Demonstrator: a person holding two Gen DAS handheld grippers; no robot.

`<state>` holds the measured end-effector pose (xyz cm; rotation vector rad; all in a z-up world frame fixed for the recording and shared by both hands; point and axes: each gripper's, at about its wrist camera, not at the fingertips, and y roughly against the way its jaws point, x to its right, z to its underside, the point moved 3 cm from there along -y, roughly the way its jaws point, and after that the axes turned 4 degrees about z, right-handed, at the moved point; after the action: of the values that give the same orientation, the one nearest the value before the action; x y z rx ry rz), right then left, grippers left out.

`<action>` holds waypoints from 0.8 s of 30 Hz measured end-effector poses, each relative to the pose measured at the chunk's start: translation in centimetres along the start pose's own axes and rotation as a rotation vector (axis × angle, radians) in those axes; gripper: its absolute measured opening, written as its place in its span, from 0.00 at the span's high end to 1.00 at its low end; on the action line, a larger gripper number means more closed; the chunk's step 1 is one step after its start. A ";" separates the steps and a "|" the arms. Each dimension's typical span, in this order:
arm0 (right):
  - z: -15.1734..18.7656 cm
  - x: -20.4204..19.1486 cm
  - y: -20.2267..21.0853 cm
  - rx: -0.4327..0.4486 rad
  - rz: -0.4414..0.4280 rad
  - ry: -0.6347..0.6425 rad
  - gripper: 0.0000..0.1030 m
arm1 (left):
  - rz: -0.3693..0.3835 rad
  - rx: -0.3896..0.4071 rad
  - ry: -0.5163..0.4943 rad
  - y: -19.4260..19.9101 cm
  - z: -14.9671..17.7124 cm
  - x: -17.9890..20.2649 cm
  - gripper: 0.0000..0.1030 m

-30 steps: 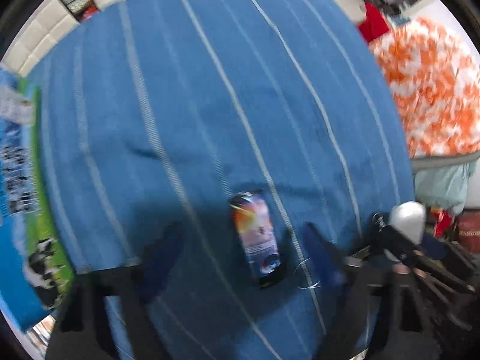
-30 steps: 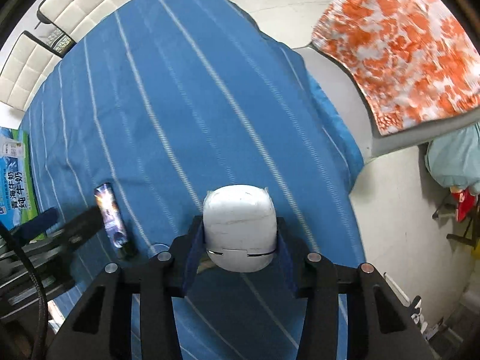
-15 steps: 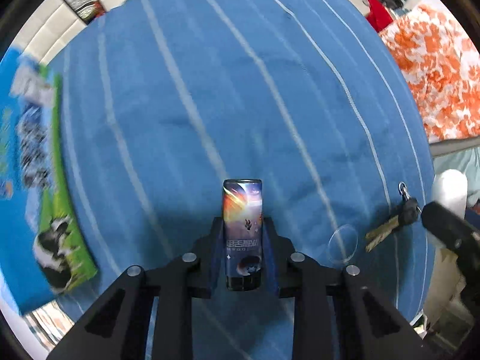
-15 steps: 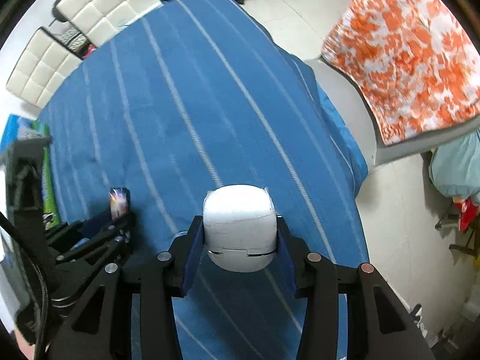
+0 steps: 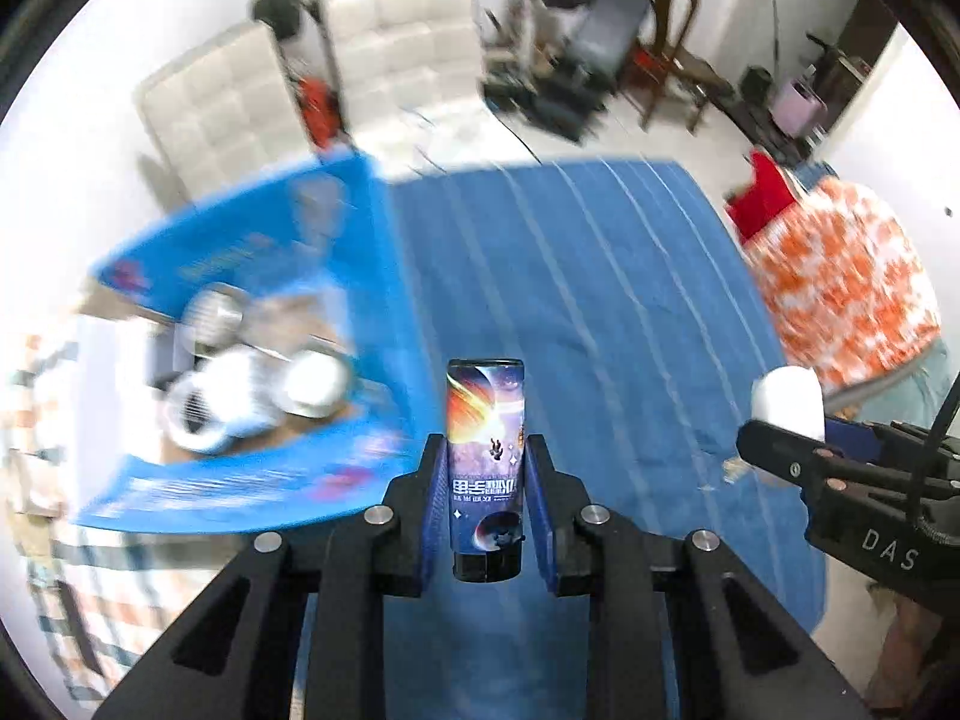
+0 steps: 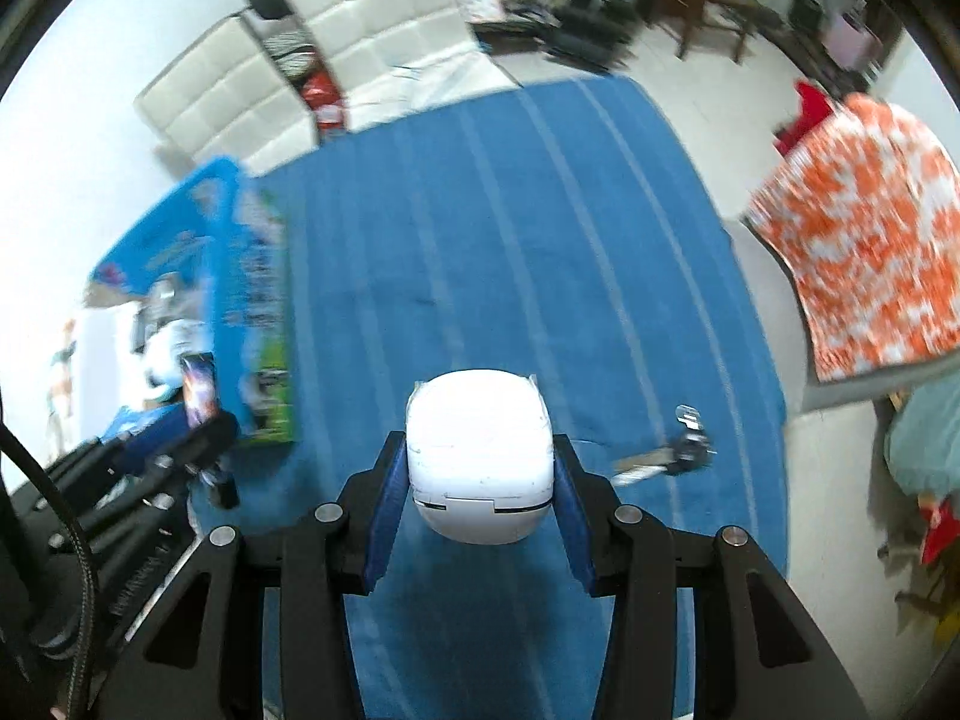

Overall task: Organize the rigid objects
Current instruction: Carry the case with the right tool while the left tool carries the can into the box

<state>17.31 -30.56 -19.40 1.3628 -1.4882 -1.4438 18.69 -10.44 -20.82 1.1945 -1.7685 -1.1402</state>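
Two grippers, both loaded, both up in the air over the blue striped cloth (image 6: pixel 480 252). Left gripper (image 5: pixel 486 468) is clamped tight on a slim tube (image 5: pixel 486 456) with a space print, black cap toward the camera, its blue pads (image 5: pixel 537 510) pressing both sides; the tube stands up between the fingers, clear of the cloth. Right gripper (image 6: pixel 478 468) has its jaws partly apart, closed around a rounded white case (image 6: pixel 478 468), pads flat on its left and right sides, the case also off the cloth. A blue carton box (image 5: pixel 252 312) sits open at the left edge of the cloth, with blurred white round things inside; can't tell what they are. A bunch of keys (image 6: pixel 672 456) lies on the cloth, just right of the white case in the right wrist view. White padded chairs (image 6: pixel 372 30) stand past the far end, orange patterned fabric (image 6: pixel 870 252) off to the right.
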 end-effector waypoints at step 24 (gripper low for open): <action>-4.8 -25.9 -8.5 -0.121 -0.105 0.186 0.53 | -0.033 -0.097 0.322 -2.2 0.3 -27.7 0.78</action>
<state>30.22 -6.22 -21.41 1.4755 -1.2084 -1.4050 28.13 15.37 -25.08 1.2728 -1.4403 -0.9774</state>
